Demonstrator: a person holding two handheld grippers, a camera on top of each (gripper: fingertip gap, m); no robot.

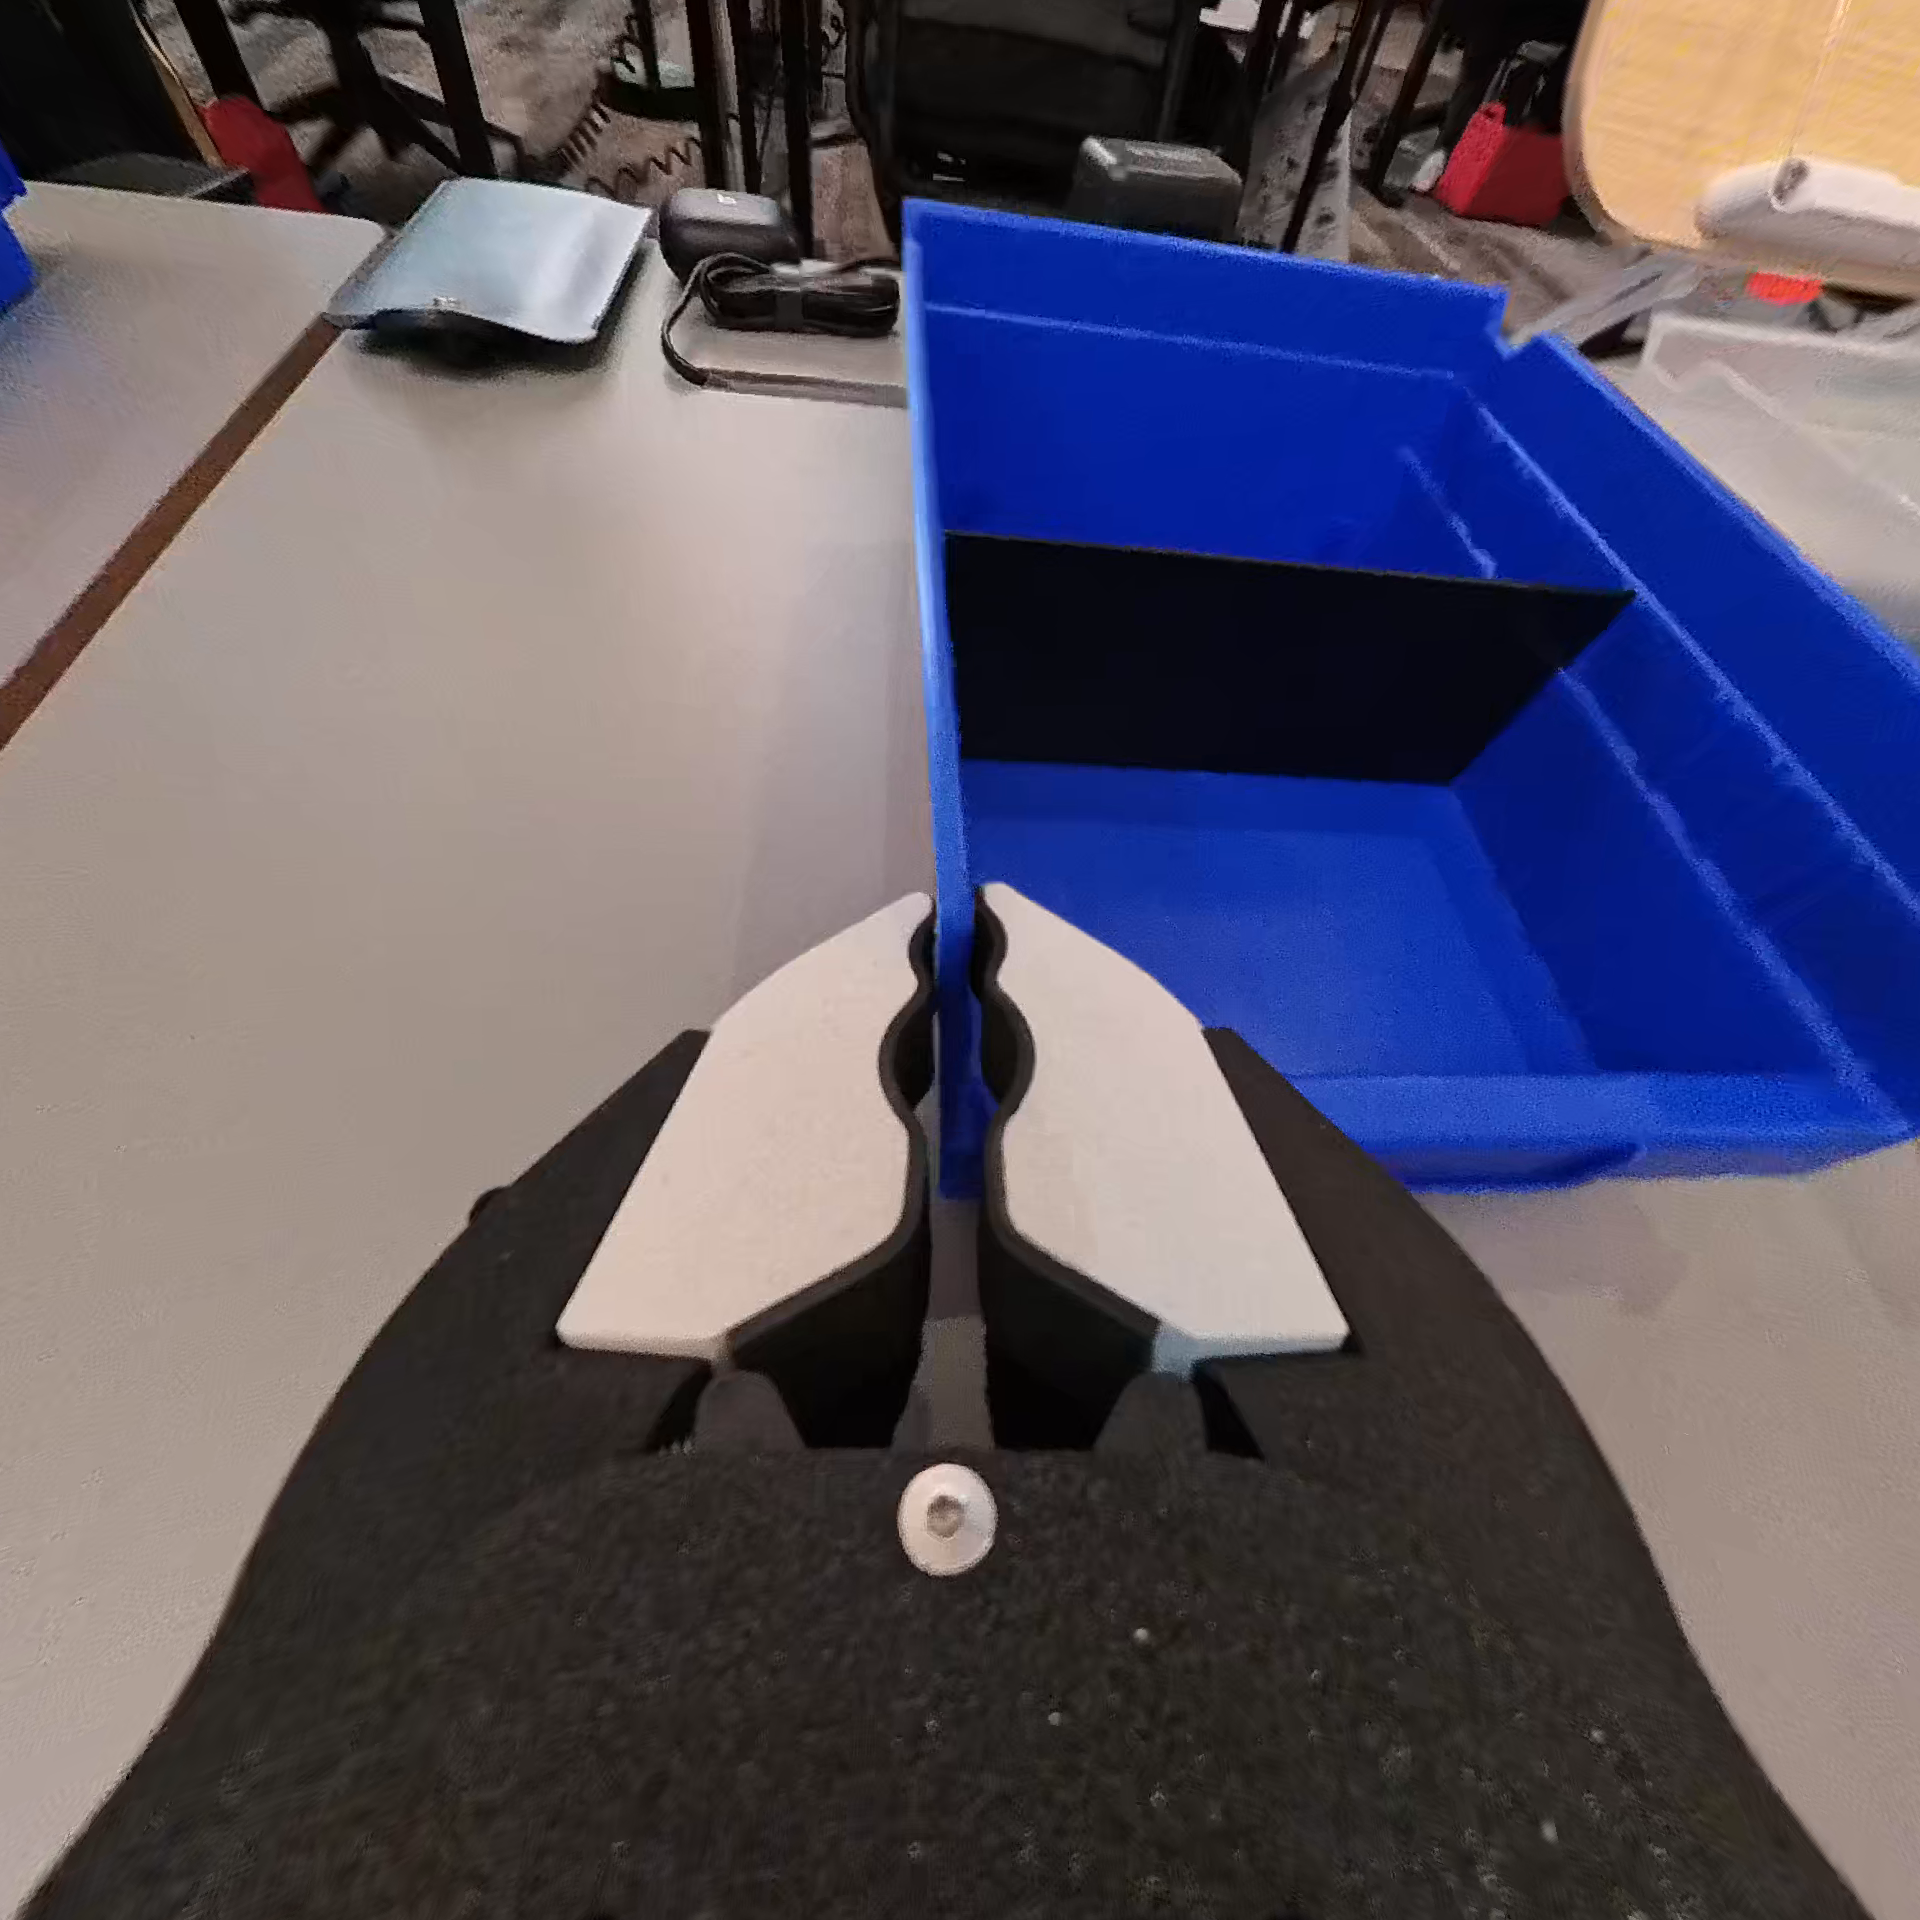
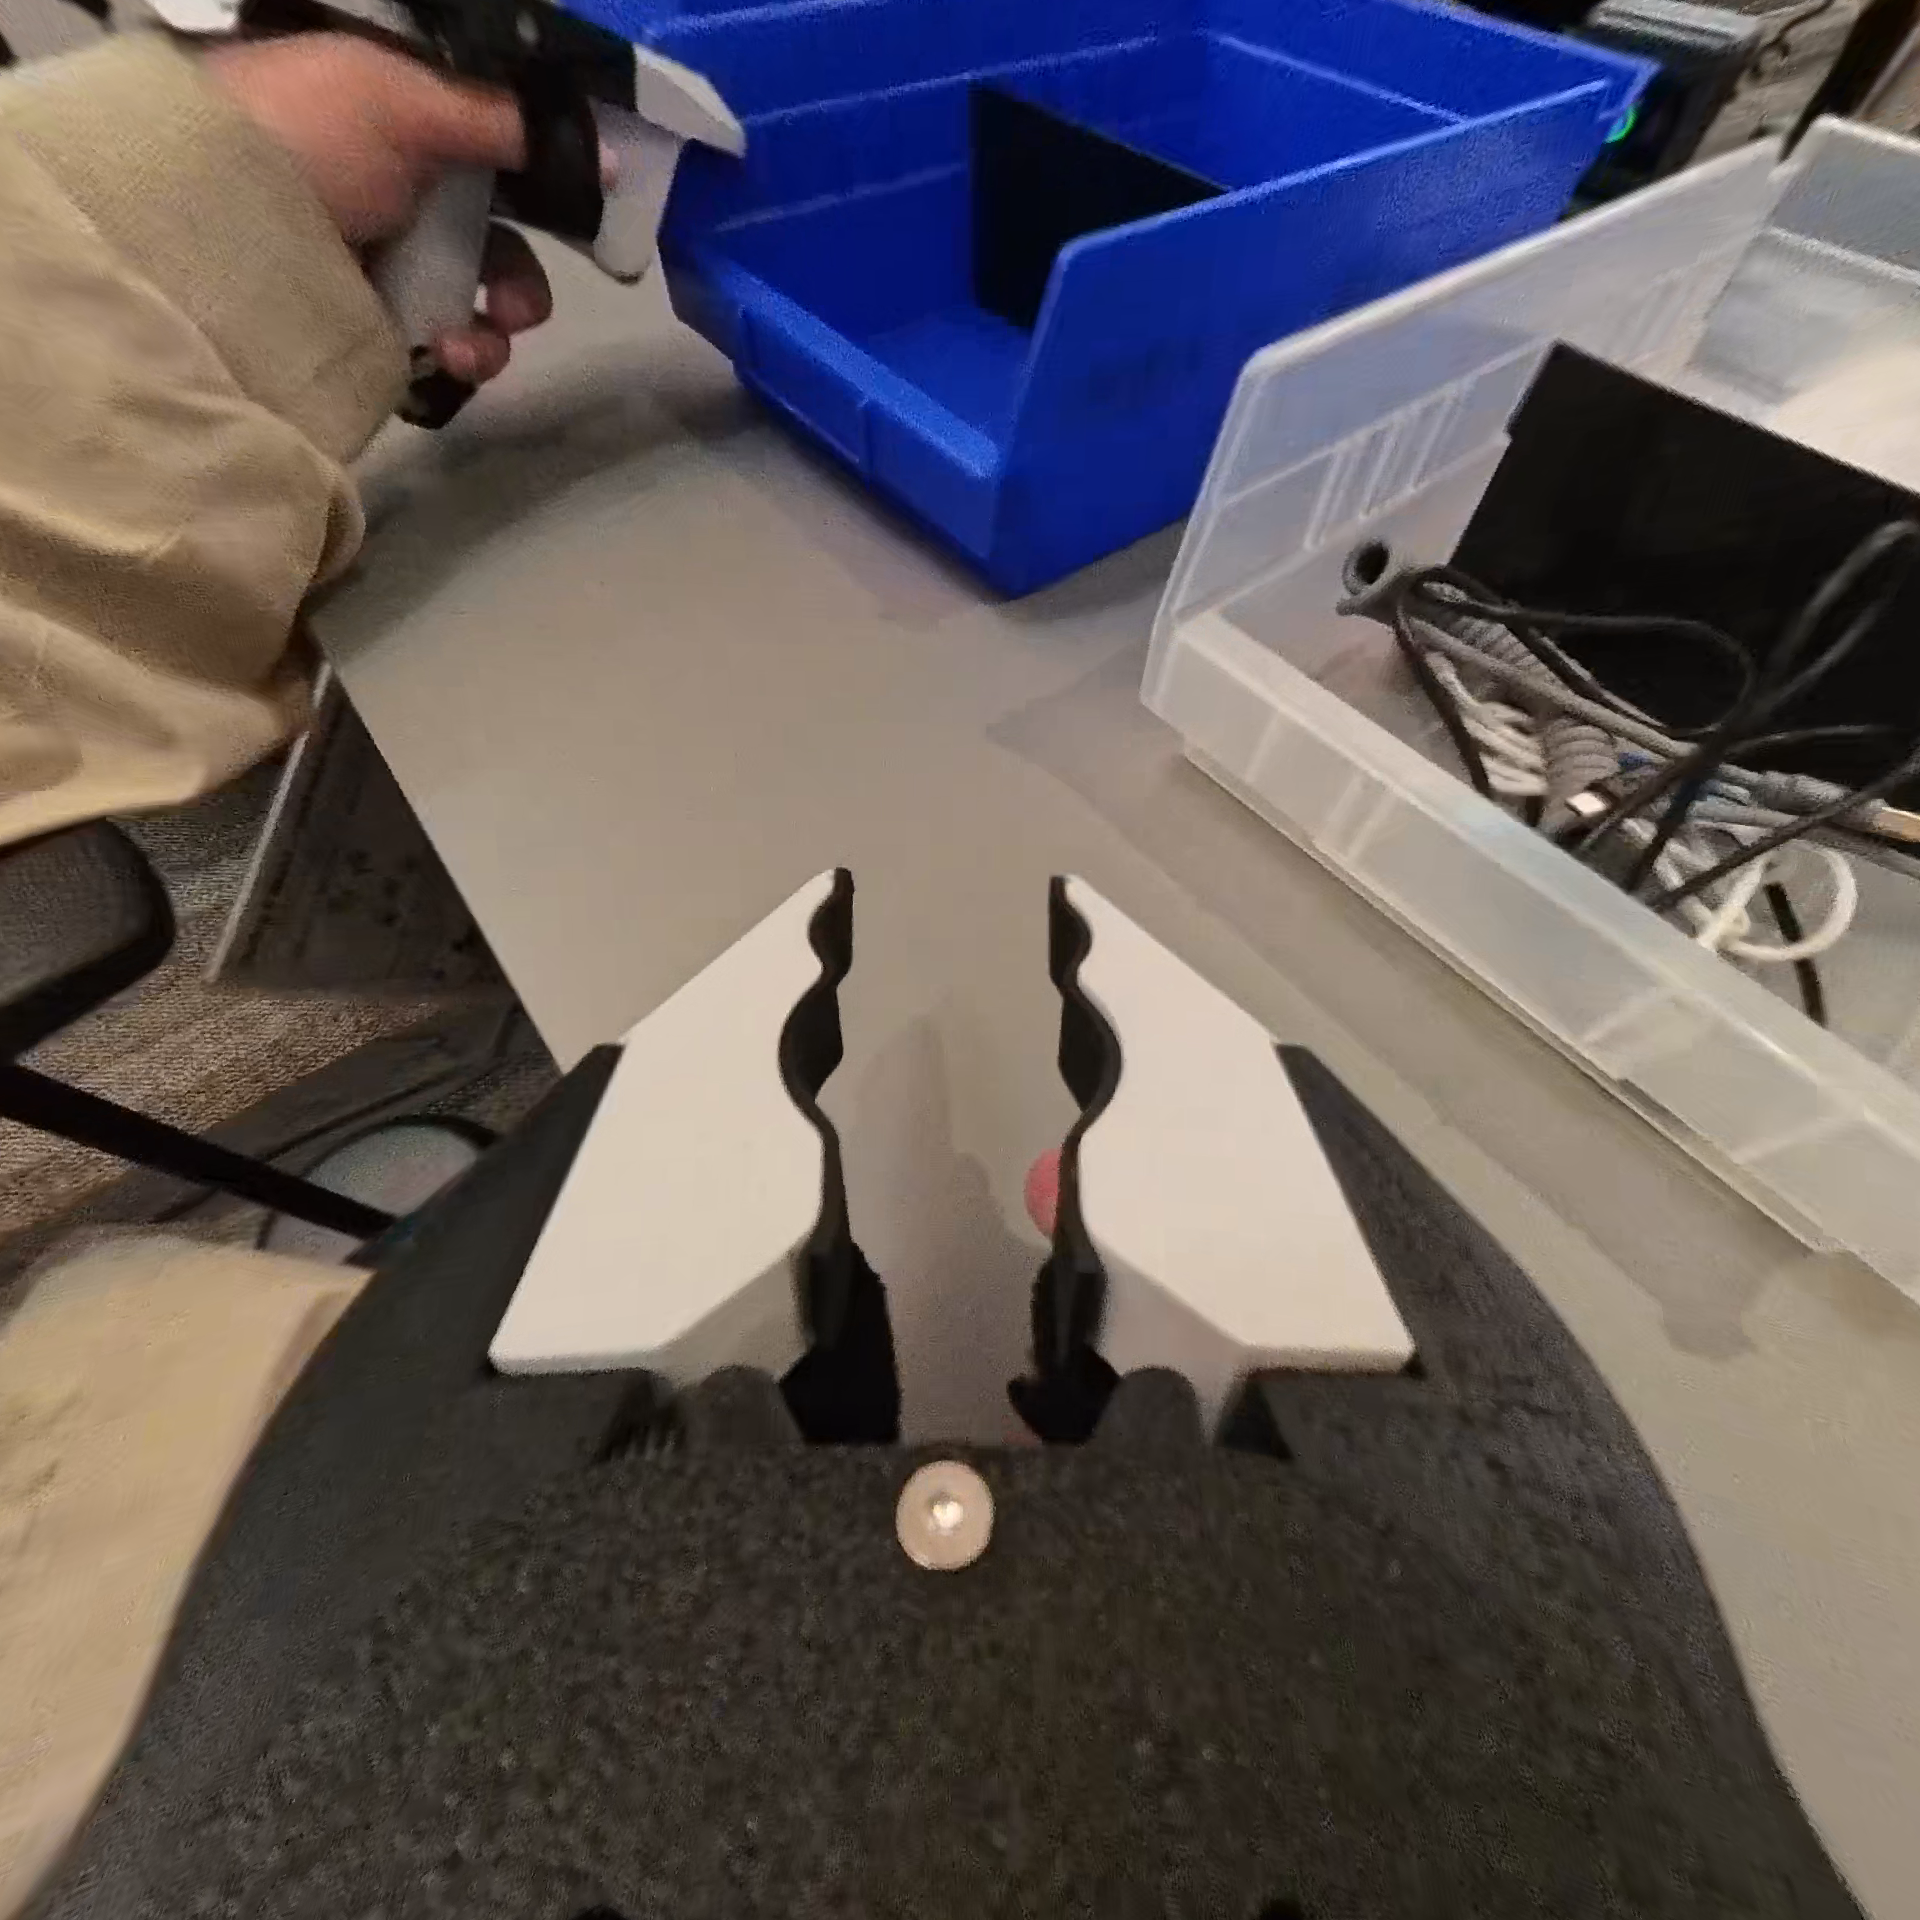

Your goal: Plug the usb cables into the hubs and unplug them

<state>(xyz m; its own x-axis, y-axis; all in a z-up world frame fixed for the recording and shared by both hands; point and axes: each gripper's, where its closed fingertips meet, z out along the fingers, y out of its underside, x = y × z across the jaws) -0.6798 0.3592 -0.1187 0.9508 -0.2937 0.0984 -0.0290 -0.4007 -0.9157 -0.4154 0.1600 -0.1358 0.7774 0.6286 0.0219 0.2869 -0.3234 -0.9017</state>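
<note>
My left gripper (image 1: 956, 914) is shut on the left wall of an empty blue bin (image 1: 1299, 935), which has a black divider (image 1: 1247, 655) across it. In the right wrist view the left gripper (image 2: 675, 114) shows at that bin's (image 2: 1039, 436) near corner, held by a hand (image 2: 395, 156). My right gripper (image 2: 951, 883) is open and empty, low over the grey table (image 2: 675, 675). A clear plastic bin (image 2: 1455, 831) at the right holds a tangle of black, grey and white USB cables (image 2: 1662, 748). I cannot make out a hub.
A grey pouch (image 1: 499, 260) and a coiled black cable with an adapter (image 1: 790, 291) lie at the table's far side. A table seam (image 1: 156, 540) runs on the left. The table's left edge (image 2: 436, 831) drops to carpet beside a black chair (image 2: 73, 935). Across from one pair of fingers to the other is roughly 35 cm.
</note>
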